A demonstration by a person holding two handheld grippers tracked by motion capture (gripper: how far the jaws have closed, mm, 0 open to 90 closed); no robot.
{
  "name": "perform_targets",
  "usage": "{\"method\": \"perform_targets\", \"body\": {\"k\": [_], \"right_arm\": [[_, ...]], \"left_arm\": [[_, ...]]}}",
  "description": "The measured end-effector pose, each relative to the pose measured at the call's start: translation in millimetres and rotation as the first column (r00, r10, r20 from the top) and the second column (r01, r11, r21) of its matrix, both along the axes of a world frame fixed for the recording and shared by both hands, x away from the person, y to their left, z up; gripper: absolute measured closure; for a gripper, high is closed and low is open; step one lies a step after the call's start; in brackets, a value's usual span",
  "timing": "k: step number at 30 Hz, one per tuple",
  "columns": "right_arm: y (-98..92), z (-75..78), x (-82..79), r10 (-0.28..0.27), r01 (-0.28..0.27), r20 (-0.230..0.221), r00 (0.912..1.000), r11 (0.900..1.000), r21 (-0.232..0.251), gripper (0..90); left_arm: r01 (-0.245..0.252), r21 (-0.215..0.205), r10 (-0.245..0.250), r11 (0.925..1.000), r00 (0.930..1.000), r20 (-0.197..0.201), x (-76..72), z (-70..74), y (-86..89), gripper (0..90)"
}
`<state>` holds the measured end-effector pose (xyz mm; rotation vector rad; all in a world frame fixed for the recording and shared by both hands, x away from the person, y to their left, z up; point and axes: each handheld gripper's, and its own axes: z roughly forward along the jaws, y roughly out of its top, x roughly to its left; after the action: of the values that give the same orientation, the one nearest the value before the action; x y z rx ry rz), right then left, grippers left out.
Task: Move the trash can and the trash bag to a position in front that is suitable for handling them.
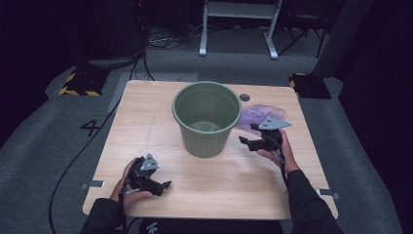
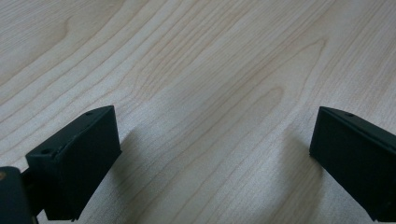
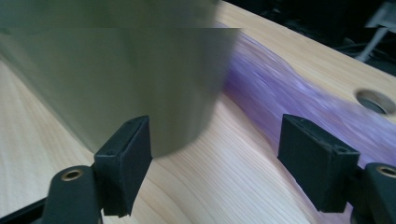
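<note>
Currently early stage, judging by layout. Green ribbed plastic bucket [image 1: 206, 118] upright near the middle of the light wooden tabletop [image 1: 146, 117], slightly toward the far edge; inside looks bare, no liner fitted. Thin crumpled purple plastic bag [image 1: 258, 114] lying flat on the tabletop just beside the bucket, toward the far right corner, partly tucked behind the bucket wall. Small round hole [image 1: 244, 97] in the tabletop just beyond the bag.

Right gripper [image 1: 254, 135] hanging near the right edge, just in front of the bag, aimed at the gap between bucket and bag. In the right gripper view, black jaws spread wide, nothing between the pads; bucket wall [image 3: 116, 79] close ahead on one side, purple bag [image 3: 289, 98] on the other, both motion-blurred. No grip on anything.

Left gripper [image 1: 163, 186] parked low near the near left corner, well apart from bucket and bag. Left gripper view: jaws wide apart, bare wood grain between them, holding nothing.

Done so far, as far as visible: nothing placed in the bucket. Left, presumably: pinch the bag, lift it, open it and seat it in or over the bucket; left gripper probably needed for steadying or spreading the rim.
</note>
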<state>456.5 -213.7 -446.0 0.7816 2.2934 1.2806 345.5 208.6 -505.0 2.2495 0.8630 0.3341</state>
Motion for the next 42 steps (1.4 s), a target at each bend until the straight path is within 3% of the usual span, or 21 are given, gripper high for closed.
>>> {"method": "perform_targets", "body": {"k": [7, 13, 22, 27, 31, 32, 33, 35, 36, 38, 39, 42], "right_arm": [[33.8, 6.2, -3.1, 0.091, -0.091, 0.011, 0.9958, 0.996, 0.015, 33.6], [52.5, 9.9, -3.0, 0.172, -0.172, 0.005, 0.9851, 0.985, 0.002, 26.3], [77.5, 7.6, -1.3, 0.185, -0.185, 0.018, 0.9826, 0.983, 0.001, 27.0], [88.0, 5.0, -4.7, 0.224, -0.223, 0.011, 0.9746, 0.974, -0.023, 31.9], [72.8, 6.2, -5.7, 0.188, -0.186, 0.036, 0.9816, 0.981, -0.053, 37.7], [51.4, 6.4, -2.1, 0.121, -0.118, 0.043, 0.9917, 0.991, -0.062, 39.3], [40.6, 6.2, 0.3, 0.084, -0.081, 0.044, 0.9955, 0.994, -0.068, 40.0], [32.3, 5.9, 2.1, 0.060, -0.056, 0.044, 0.9973, 0.996, -0.073, 40.0], [7.8, 3.8, 7.4, -0.024, 0.029, 0.057, 0.9981, 0.996, -0.086, 39.4], [-10.7, 1.5, 12.3, -0.095, 0.099, 0.052, 0.9941, 0.992, -0.078, 38.6], [-21.7, -0.7, 15.4, -0.144, 0.149, 0.064, 0.9876, 0.985, -0.085, 38.4], [-39.8, -7.7, 21.6, -0.212, 0.217, 0.055, 0.9758, 0.970, -0.111, 40.7]], "left_arm": [[0.000, 0.000, 0.000, 1.0000, 1.0000, 0.000, 0.0, 0.0, 0.0, 1.3], [-0.001, 0.000, 0.001, 1.0000, 1.0000, 0.000, -0.1, 0.0, 0.0, 1.3], [-0.002, 0.000, 0.002, 1.0000, 1.0000, -0.001, -0.1, 0.0, 0.0, 1.3], [-0.003, -0.001, 0.003, 1.0000, 1.0000, 0.000, -0.4, -0.1, -0.1, 1.3], [-0.002, 0.000, 0.002, 1.0000, 1.0000, 0.003, -0.4, -0.1, 0.2, 1.6], [-0.001, 0.000, 0.001, 1.0000, 1.0000, 0.003, -0.4, -0.1, 0.2, 1.6], [-0.001, 0.000, 0.001, 1.0000, 1.0000, 0.003, -0.4, -0.1, 0.1, 1.6], [-0.002, 0.000, 0.002, 1.0000, 1.0000, 0.003, -0.4, -0.1, 0.1, 1.6], [-0.002, 0.000, 0.002, 1.0000, 1.0000, 0.003, -0.4, -0.1, 0.1, 1.6], [-0.003, 0.000, 0.003, 1.0000, 1.0000, 0.001, -0.4, 0.0, 0.0, 1.6], [-0.001, -0.001, 0.001, 1.0000, 1.0000, 0.001, 0.0, -0.1, -0.1, 1.4], [-0.001, -0.002, 0.001, 1.0000, 1.0000, -0.002, 0.4, -0.2, -0.4, 1.2]]}}
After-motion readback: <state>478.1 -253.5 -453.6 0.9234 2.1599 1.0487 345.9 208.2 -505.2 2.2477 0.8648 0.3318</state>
